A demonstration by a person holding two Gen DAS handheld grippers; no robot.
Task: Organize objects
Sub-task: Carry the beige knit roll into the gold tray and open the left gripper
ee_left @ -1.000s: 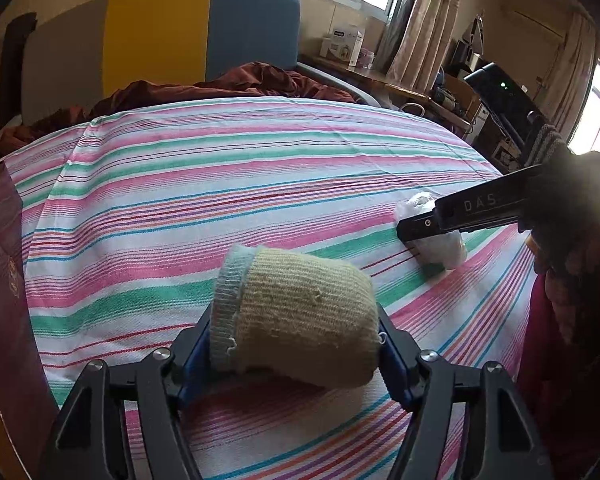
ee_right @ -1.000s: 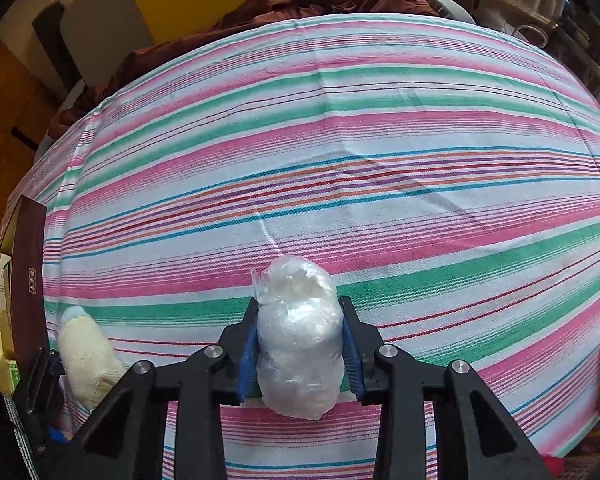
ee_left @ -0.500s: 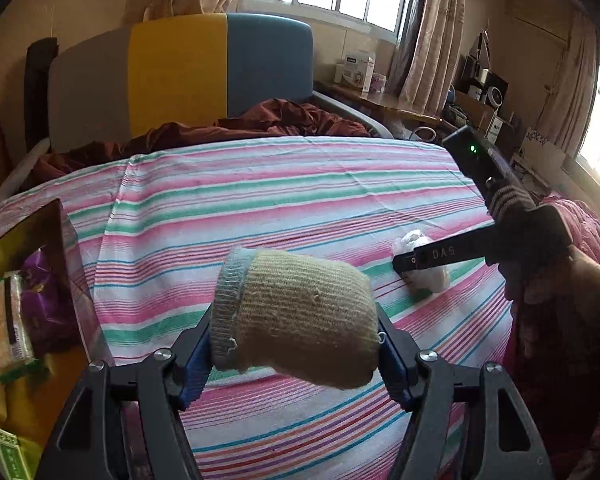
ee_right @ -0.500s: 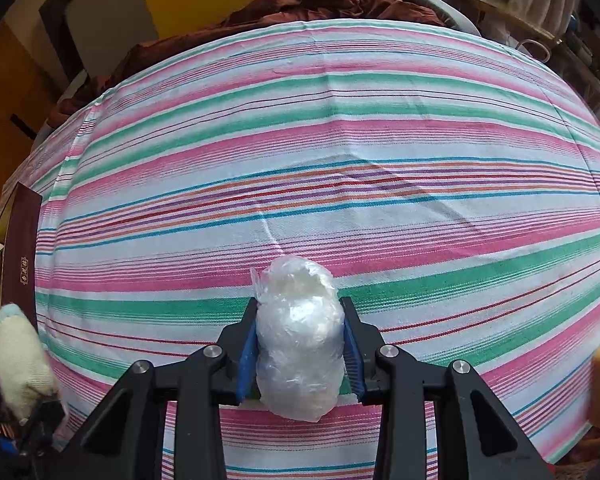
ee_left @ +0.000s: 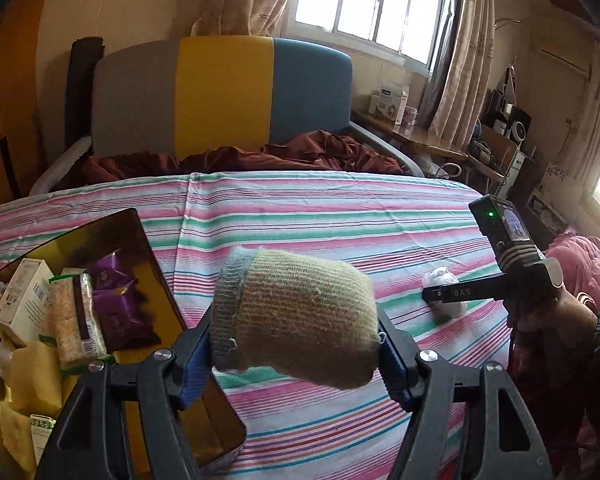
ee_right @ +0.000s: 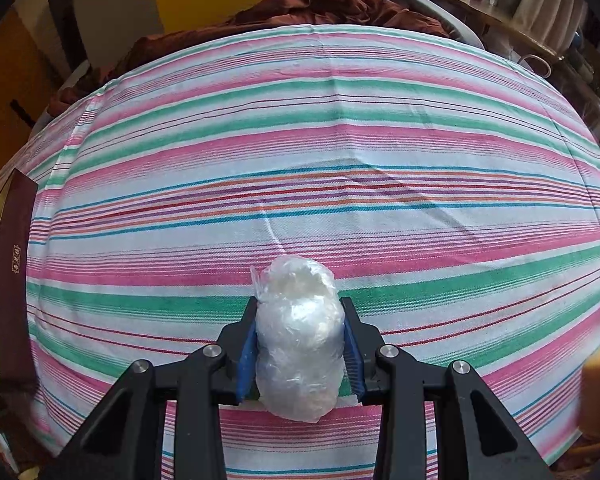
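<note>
Left claw (ee_left: 296, 356) clenches a knitted sock (ee_left: 296, 316); right claw (ee_right: 300, 350) clenches a plastic-wrapped bundle (ee_right: 298, 340)

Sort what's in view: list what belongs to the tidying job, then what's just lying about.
Job:
- rolled sock, clamped in left gripper
- plastic bundle, clamped in right gripper
- box of packets

Lying about:
- maroon blanket
- striped sheet
- headboard

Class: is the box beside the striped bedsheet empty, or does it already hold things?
Not empty: the box already holds packets, including a purple one.
</note>
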